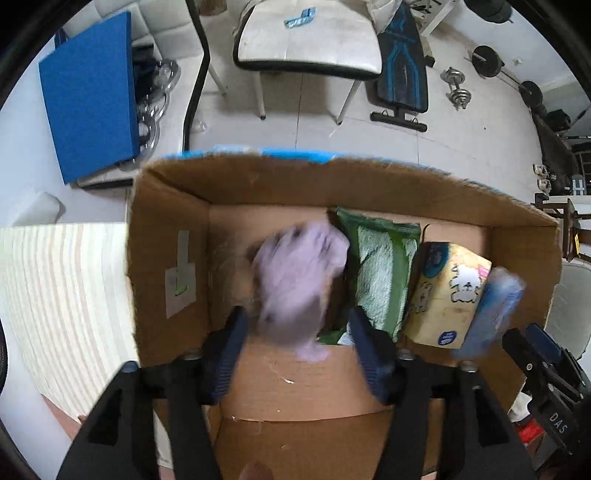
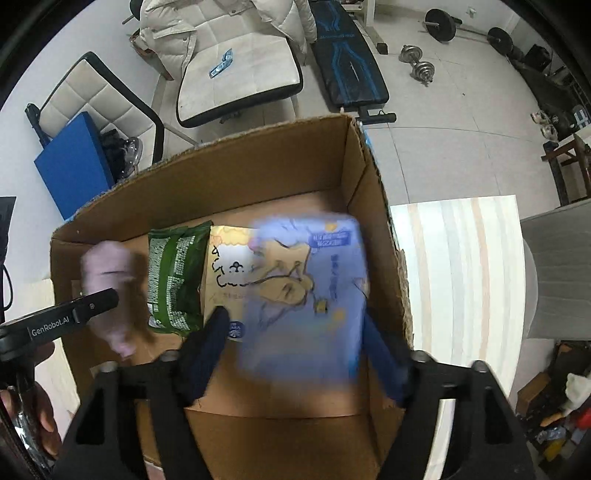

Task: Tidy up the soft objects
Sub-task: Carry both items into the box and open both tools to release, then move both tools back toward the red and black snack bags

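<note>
Already we had the green pack [image 1: 376, 273] and yellow tissue pack [image 1: 448, 295] in the cardboard box [image 1: 166, 236]. Our left gripper [image 1: 295, 325], jaws wide, released the blurred lilac cloth [image 1: 299, 280] ahead; our right gripper [image 2: 295, 332], equally spread, dropped the blue pack [image 2: 310, 295].

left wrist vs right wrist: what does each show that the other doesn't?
Only the left wrist view: the tape and label patch on the box's inner left wall, and the left gripper with its fingers spread wide around the blurred purple soft item.

Only the right wrist view: the printed face of the blue pack between the right gripper fingers, and the white coat on the chair.

Both: the cardboard box, green pack, yellow tissue pack, weight bench and dumbbell.
</note>
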A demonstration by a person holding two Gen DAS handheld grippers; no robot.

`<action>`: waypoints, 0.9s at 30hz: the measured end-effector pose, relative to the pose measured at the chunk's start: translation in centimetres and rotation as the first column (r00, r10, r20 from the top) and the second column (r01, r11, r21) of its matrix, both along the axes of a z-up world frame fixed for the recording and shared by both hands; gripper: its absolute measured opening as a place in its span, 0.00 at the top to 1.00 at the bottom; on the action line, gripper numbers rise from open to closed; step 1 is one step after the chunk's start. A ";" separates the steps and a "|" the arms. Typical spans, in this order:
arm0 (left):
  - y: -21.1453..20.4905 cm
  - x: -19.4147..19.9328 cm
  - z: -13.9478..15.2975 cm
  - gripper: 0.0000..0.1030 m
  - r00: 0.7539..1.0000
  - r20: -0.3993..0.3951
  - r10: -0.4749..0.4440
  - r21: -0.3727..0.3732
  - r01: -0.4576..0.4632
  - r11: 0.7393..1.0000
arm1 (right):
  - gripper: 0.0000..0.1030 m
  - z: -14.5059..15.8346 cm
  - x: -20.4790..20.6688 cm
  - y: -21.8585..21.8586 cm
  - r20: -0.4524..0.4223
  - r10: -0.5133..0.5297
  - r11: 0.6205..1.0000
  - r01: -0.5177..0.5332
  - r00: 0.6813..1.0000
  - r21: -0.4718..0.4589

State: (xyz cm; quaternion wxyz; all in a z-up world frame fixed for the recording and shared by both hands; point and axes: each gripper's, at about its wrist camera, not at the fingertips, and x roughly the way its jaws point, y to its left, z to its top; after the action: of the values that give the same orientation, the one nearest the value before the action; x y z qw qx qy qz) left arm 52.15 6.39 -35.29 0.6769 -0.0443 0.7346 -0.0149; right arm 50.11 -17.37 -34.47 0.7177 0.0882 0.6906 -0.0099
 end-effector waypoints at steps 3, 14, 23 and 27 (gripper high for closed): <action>-0.2 -0.4 1.2 0.17 0.999 0.036 -0.016 0.009 0.016 1.000 | 0.24 0.5 0.0 0.0 0.005 0.007 1.000 -0.007 1.000 -0.016; 0.0 -3.9 4.5 0.01 0.989 0.144 -0.033 0.020 0.030 0.999 | 0.00 3.2 -3.0 1.1 0.025 0.095 0.994 -0.093 0.995 -0.058; -0.7 -7.5 7.5 0.01 0.977 0.212 -0.019 0.015 0.016 1.000 | 0.00 5.5 -6.7 3.0 0.058 0.144 0.989 -0.142 0.988 -0.050; -1.2 -8.6 9.5 0.01 0.966 0.259 -0.013 0.030 0.005 1.000 | 0.00 7.0 -7.8 3.3 0.083 0.152 0.988 -0.151 0.985 -0.017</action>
State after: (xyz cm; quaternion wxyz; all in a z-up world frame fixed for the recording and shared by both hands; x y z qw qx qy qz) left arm 43.51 5.23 -25.76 0.7675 -0.0290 0.6403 -0.0129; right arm 42.34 -14.05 -27.52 0.7452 0.0319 0.6646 0.0445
